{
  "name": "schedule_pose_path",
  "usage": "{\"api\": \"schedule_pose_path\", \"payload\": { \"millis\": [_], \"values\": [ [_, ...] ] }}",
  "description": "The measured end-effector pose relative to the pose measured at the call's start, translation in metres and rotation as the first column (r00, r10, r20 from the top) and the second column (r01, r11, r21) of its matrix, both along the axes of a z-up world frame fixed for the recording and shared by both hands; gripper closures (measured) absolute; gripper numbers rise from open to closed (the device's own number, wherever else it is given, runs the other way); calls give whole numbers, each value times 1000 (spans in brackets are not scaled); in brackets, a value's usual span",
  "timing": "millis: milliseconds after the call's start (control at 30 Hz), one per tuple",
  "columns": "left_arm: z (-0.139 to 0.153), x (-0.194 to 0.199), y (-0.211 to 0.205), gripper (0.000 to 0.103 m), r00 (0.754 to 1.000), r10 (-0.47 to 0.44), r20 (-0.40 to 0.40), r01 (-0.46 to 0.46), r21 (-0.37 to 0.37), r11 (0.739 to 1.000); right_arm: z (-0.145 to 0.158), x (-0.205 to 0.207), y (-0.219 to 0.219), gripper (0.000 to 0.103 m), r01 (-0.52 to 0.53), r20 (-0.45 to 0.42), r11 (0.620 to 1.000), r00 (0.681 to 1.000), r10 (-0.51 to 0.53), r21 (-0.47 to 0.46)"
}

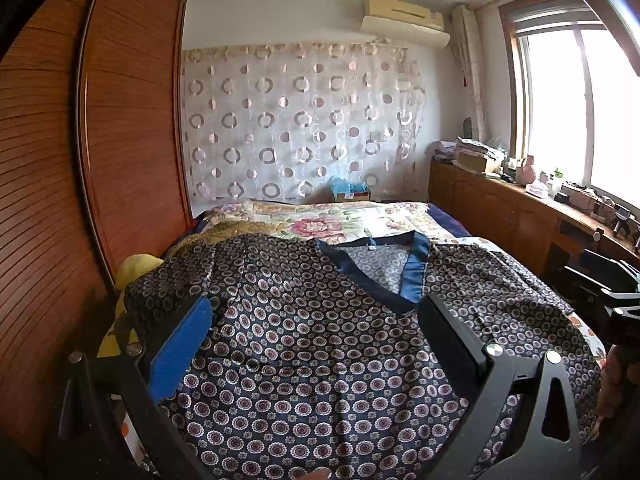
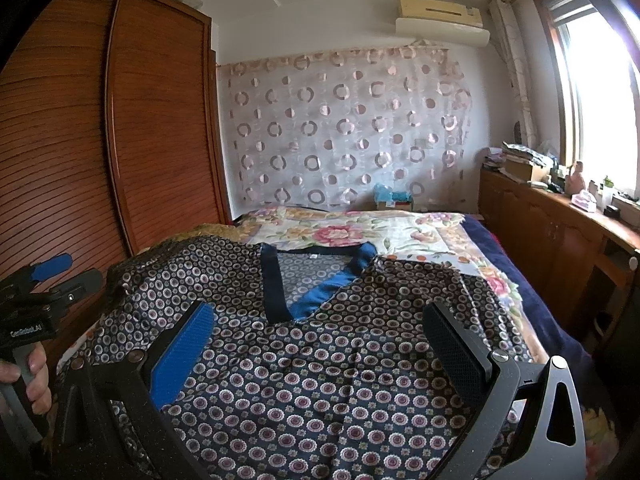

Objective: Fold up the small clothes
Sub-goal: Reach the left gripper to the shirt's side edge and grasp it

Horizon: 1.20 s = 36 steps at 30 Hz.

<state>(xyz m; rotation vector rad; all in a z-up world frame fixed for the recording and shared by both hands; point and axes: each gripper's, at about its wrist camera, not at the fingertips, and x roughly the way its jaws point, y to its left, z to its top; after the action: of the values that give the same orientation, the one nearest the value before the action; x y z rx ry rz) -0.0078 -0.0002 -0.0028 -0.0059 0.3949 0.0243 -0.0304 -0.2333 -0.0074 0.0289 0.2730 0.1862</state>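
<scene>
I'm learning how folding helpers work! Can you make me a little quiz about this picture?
1. True or false: the patterned top lies spread flat on the bed.
2. What colour is the trim of its V-neck? A) red B) blue C) yellow
3. Fill in: the left gripper and right gripper are both ____, holding nothing.

Key: 1 true; 2 B; 3 open.
</scene>
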Motion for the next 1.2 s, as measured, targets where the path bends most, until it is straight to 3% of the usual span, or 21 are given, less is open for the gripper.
{"api": "schedule_pose_path", "payload": {
  "millis": [700,900,1133,1200],
  "values": [
    [-33,23,84,0,985,142,-102,-142,7,990,6,37,17,0,-126,-40,989,992,123,-83],
    [-56,25,125,0,964,201,-171,-201,19,979,-1,49,23,0,-169,-86,981,983,161,-95],
    [-77,34,158,1,948,210,-238,-204,51,978,-12,62,28,0,-219,-143,971,968,204,-97],
    [-80,41,166,8,945,205,-255,-197,56,979,-10,67,33,0,-229,-152,967,965,212,-107]
  ]
}}
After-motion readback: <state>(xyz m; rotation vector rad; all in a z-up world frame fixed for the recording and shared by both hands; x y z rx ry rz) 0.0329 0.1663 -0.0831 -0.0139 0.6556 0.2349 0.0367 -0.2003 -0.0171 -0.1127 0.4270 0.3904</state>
